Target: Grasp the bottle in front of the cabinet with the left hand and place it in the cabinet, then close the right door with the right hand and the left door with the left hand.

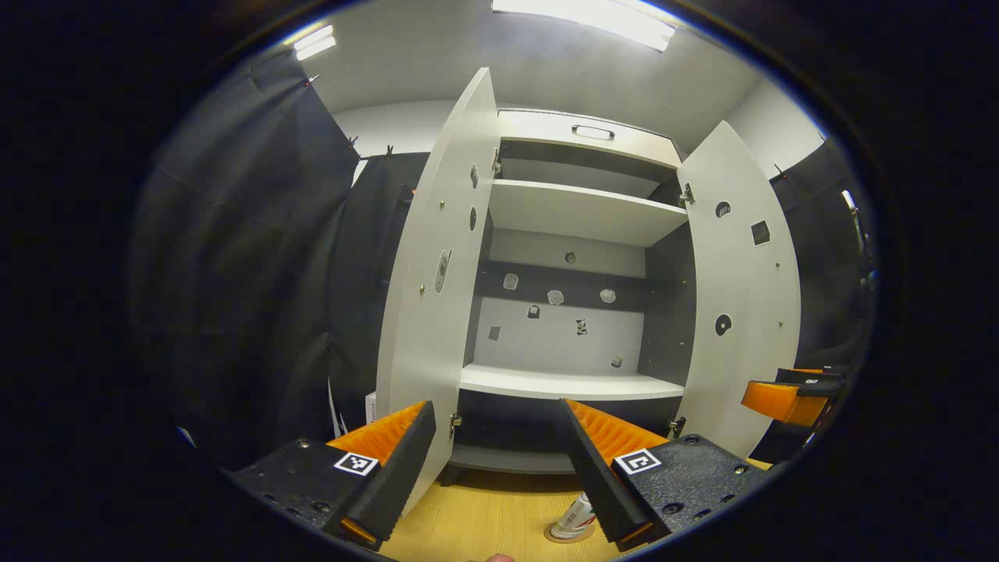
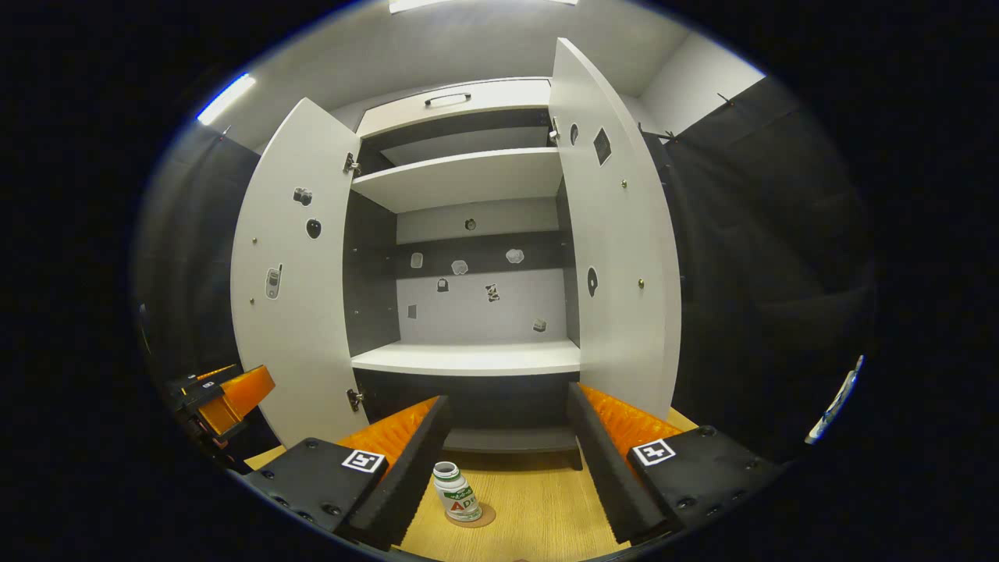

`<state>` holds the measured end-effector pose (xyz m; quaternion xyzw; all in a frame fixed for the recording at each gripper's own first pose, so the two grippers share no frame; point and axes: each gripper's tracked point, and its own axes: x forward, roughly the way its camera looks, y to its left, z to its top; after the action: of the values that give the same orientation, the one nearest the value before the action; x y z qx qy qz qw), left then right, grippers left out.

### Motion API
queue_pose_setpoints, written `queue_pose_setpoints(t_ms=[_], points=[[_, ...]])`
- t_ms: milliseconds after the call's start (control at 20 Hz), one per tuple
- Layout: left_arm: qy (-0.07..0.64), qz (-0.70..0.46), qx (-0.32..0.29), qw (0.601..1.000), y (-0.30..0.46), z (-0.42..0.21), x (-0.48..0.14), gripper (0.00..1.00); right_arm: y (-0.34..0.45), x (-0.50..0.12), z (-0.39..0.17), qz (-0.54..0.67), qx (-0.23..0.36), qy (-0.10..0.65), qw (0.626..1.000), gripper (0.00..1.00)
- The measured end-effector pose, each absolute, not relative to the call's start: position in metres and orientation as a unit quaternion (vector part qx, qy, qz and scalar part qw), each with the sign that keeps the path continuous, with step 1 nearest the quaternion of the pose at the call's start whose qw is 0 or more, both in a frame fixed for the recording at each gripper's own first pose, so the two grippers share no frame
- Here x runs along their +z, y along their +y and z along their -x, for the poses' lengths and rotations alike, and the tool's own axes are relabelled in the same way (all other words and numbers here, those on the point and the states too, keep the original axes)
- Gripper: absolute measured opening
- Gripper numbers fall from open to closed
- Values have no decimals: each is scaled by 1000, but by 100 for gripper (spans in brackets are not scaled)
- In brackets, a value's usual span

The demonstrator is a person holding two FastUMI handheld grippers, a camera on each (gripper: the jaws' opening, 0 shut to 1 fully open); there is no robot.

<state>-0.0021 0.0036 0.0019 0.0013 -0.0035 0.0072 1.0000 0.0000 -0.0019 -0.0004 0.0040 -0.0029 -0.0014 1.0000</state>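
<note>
Jaws apart, both | bottle (image 1: pixel 576 518) half-hidden (own finger) | cabinet (image 1: pixel 574 211) open

Both cabinet doors stand swung wide: the left door (image 2: pixel 293 289) and the right door (image 2: pixel 616 234) flank an open way into the cabinet (image 2: pixel 468 187). The lower shelf (image 2: pixel 468 357) lies bare, with tall free room up to the shelf above (image 2: pixel 460 178). On the worktop (image 2: pixel 538 507) before it, only the bottle (image 2: pixel 456 492) stands upright on a round coaster.
</note>
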Motion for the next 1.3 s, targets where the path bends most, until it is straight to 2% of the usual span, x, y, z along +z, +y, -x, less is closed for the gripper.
queue_pose_setpoints(t_ms=[100,200,450,500,750,950,1300], points=[[-5,-2,9,1000,4,3,4,97,-3,-1,0,-4,-2,-3,1000,99],[-4,-3,11,1000,7,3,3,95,-3,-1,0,-5,-2,-3,1000,99],[-8,-8,12,1000,8,1,5,97,-4,-3,3,-9,-3,0,1000,99],[-12,-10,10,1000,6,-3,8,95,-4,-3,3,-8,-3,1,1000,99],[-14,3,-31,999,-28,-28,1,95,-11,-3,9,-3,-9,4,1000,99],[11,29,-79,996,-73,-49,-37,95,-21,-1,19,-1,-12,6,1000,99],[97,52,-128,986,-134,-60,-146,95,-52,8,34,-1,-34,0,999,99]])
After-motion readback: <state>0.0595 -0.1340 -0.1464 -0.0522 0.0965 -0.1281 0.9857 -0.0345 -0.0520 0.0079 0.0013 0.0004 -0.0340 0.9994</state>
